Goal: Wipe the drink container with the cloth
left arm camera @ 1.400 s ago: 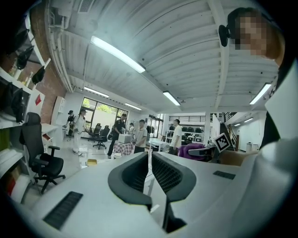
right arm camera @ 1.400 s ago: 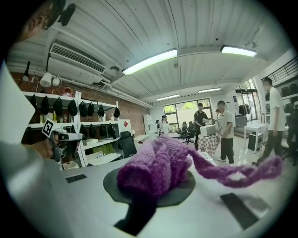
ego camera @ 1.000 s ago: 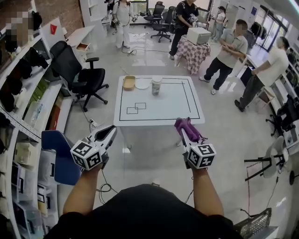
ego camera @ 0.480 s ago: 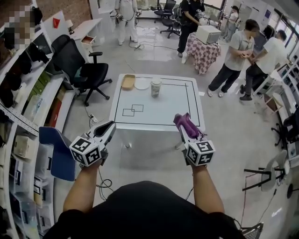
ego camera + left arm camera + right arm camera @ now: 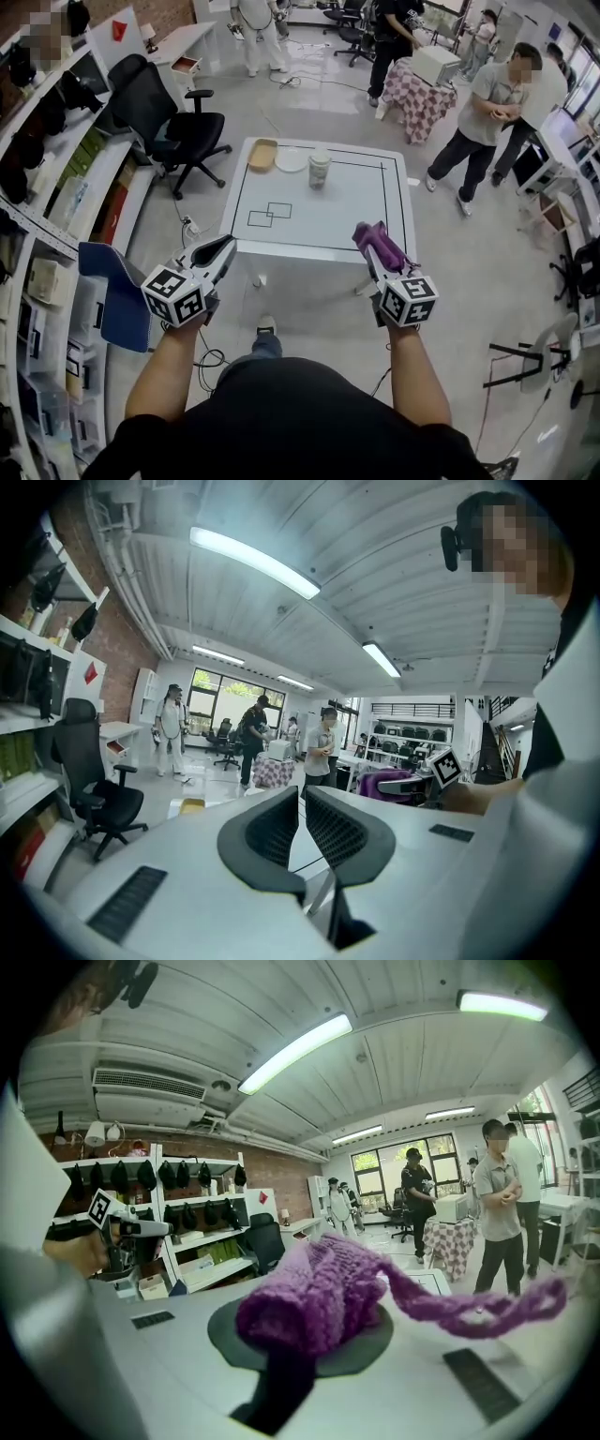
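Observation:
The drink container [image 5: 319, 170], a pale cup with a lid, stands on the far part of the white table [image 5: 356, 220]. A purple knitted cloth [image 5: 378, 244] is clamped in my right gripper [image 5: 373, 246], which hovers before the table's near right edge; the cloth [image 5: 319, 1302] bulges over the jaws with a strand trailing right. My left gripper [image 5: 223, 251] is shut with nothing in it, in front of the table's near left corner. Its two black fingers [image 5: 272, 827] nearly touch. Both grippers are well short of the cup.
A tan tray [image 5: 261, 155] and a white plate [image 5: 292, 160] lie left of the cup. Black lines and two small squares [image 5: 270, 215] mark the tabletop. A black office chair [image 5: 173, 122] stands left, shelves along the left wall. Several people [image 5: 487, 112] stand beyond the table.
Both grippers have come forward toward the table's near edge, which now sits closer in the head view. Purple cloth stays in the right gripper; the left stays shut.

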### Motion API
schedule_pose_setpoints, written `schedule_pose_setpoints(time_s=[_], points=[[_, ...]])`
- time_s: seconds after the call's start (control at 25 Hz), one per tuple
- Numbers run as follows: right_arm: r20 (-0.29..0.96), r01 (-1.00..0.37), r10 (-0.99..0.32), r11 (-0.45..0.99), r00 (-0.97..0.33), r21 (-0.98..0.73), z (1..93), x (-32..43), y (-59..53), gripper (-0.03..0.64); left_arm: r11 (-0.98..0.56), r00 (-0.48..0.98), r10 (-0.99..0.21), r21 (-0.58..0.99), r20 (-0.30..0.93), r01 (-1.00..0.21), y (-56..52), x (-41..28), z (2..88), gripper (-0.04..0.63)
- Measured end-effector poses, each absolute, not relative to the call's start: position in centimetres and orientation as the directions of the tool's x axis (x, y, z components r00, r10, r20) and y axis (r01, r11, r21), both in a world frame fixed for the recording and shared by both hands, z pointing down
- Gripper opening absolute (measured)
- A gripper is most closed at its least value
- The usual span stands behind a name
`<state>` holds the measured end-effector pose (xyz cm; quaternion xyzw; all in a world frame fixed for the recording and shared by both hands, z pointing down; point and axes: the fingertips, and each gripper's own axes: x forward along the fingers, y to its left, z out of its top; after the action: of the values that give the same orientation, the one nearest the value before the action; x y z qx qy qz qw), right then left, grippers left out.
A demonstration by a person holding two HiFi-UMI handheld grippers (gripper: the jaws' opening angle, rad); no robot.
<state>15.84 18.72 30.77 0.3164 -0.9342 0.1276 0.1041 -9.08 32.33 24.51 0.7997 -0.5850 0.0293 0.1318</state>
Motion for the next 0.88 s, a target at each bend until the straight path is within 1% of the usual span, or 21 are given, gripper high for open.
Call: schedule_pose_setpoints(time_s=[0.2,0.44,0.88], points=[[0.277,-0.620,-0.566,0.765,-0.776,-0.173,30.8,14.2,16.8,0.066,-0.283,0.320,-0.927,0.197,0.194,-0.939,29.9,-11.2,25.4,0.043],[0.286,-0.638,-0.583,0.752,-0.761,-0.165,30.8,11.5,13.0,0.066,-0.325,0.365,-0.912,0.212,0.186,-0.922,24.6,-13.8,26.3,0.043],[0.317,-0.656,-0.587,0.730,-0.745,-0.190,31.9,1.5,3.0,0.066,-0.381,0.433,-0.877,0.247,0.209,-0.891,12.1,-23.5,28.5,0.043]])
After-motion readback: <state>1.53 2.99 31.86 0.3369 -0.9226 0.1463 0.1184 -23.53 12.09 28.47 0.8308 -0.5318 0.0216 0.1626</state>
